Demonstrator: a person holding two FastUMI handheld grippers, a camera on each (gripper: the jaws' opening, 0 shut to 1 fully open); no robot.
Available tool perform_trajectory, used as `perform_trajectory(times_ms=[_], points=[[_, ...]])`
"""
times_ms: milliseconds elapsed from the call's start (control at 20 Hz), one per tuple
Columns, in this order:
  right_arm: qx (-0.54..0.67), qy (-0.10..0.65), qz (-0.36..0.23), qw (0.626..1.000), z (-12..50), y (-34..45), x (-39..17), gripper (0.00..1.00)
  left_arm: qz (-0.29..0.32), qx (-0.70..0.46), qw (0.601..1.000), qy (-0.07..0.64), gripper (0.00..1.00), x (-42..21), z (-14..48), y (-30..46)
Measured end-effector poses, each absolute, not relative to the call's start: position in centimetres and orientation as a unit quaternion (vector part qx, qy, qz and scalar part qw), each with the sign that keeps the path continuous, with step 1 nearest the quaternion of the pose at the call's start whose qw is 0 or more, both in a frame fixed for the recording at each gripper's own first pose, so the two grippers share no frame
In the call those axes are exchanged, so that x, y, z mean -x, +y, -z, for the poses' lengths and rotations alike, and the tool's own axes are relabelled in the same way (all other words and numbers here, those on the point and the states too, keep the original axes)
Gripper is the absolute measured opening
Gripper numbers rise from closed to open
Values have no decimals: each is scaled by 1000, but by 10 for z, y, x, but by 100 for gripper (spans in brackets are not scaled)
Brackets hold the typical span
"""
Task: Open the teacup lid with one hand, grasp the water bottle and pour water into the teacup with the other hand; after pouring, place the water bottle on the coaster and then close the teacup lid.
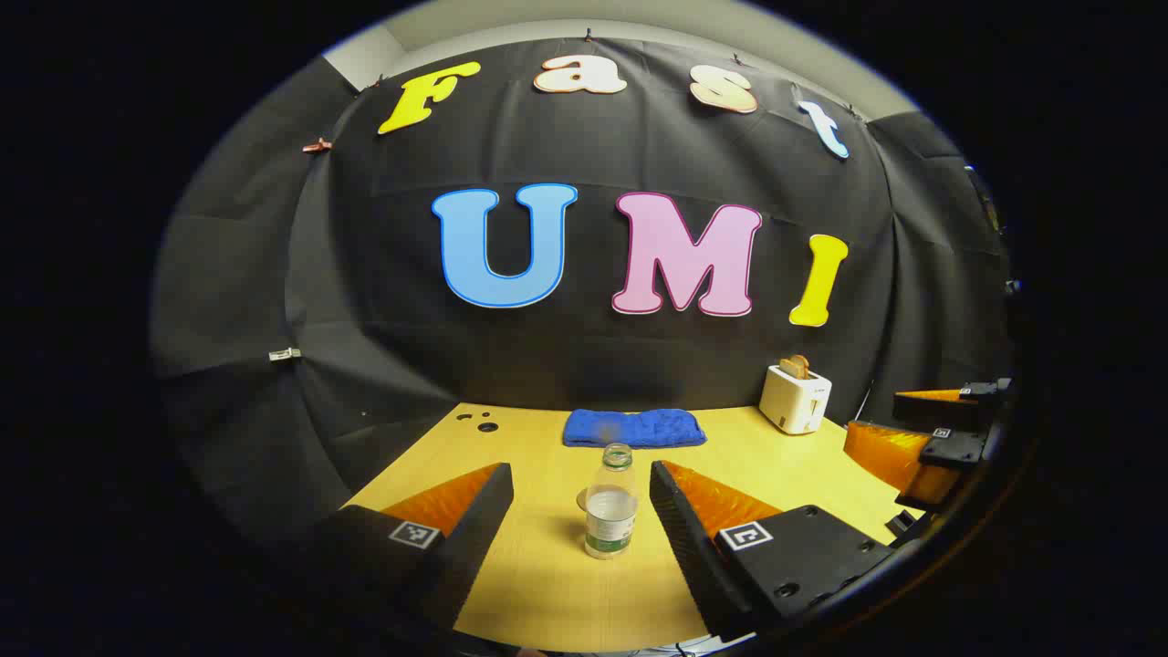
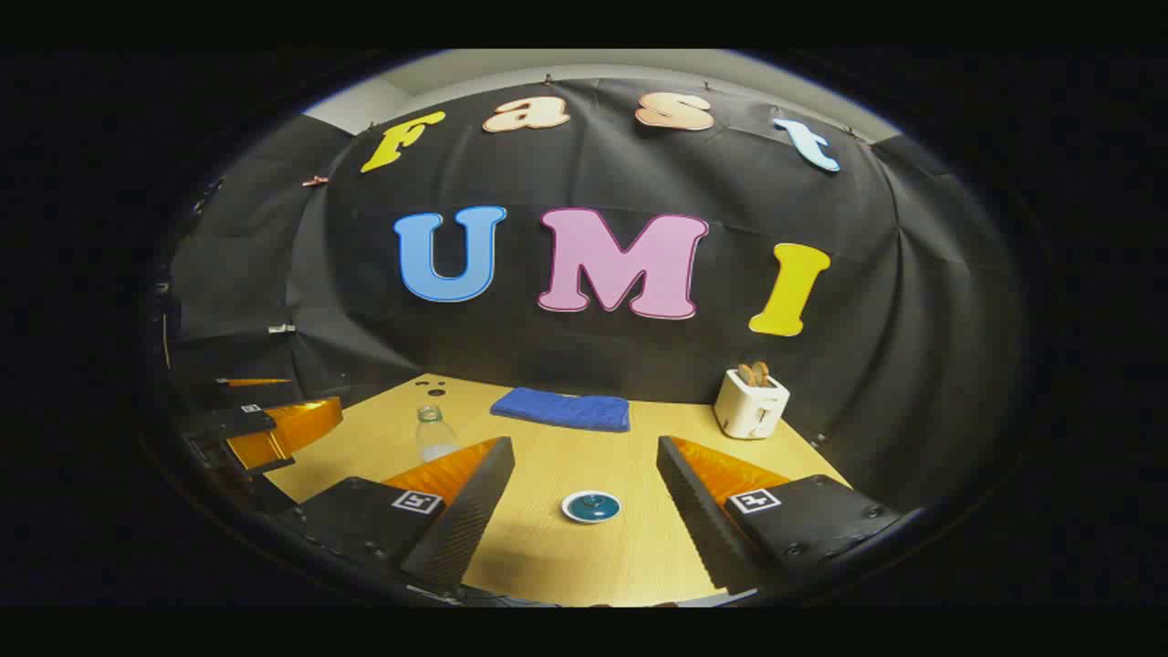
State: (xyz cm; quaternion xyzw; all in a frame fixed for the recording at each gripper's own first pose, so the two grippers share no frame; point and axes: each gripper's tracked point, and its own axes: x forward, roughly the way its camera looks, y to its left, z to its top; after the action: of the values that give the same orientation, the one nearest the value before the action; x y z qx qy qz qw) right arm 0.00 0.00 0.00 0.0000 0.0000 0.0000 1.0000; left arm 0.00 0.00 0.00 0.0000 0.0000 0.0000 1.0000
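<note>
Left gripper (image 1: 580, 493): jaws spread wide, holding nothing. Water bottle (image 1: 610, 504) upright on table (image 1: 547, 584) between them, touching neither; capless, part full, label print too small to read. Coaster (image 1: 582, 499) behind bottle at 9 o'clock. Blue towel (image 1: 633, 427) at 12, toaster (image 1: 795, 398) at 2.

Right gripper (image 2: 584, 474): jaws wide, holding nothing. Lidded teacup (image 2: 590, 506) between them, untouched. Bottle at 10 o'clock.
</note>
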Motion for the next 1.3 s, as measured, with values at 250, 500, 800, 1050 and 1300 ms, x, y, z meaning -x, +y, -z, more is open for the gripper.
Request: perform_trajectory(times_ms=[250,500,800,1050,1300], points=[[-2,3,-5,1000,4,-6,-7,96,19,-7,1000,12,96,-7,5,-16],[-6,3,-15,1000,5,-8,-12,98,30,-8,999,21,95,-11,7,-24],[-6,8,-23,1000,8,-8,-19,98,29,-18,999,21,95,-16,7,-24],[-1,15,-30,999,13,-3,-24,98,18,-3,999,34,95,-15,19,-15],[12,17,-36,999,14,1,-33,98,18,-19,999,38,95,-22,26,-12]])
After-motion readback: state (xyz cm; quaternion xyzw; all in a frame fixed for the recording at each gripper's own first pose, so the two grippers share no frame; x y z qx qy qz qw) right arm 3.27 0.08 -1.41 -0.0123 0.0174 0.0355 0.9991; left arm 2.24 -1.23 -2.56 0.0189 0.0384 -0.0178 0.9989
